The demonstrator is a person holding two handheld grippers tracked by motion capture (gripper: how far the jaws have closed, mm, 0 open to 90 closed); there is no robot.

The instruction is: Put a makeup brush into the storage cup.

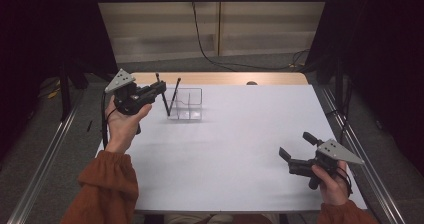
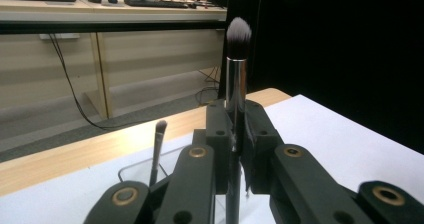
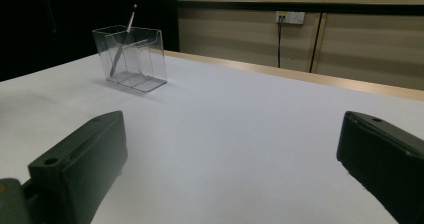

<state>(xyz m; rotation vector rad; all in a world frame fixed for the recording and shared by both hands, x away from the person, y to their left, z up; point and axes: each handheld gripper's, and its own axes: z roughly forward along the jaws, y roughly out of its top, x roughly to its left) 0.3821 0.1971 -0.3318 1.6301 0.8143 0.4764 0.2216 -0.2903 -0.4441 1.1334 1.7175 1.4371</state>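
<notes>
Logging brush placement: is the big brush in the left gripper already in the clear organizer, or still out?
Out. The left gripper holds the big brush upright beside the clear organizer.

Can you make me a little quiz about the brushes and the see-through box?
1. True or false: the left gripper is shut on a makeup brush.
2. How many brushes stand in the clear box? A) none B) one C) three
3. Fill in: the right gripper has its jaws ____ and holds nothing.

Key: 1 true. 2 B, one thin brush leaning inside. 3 open.
</notes>
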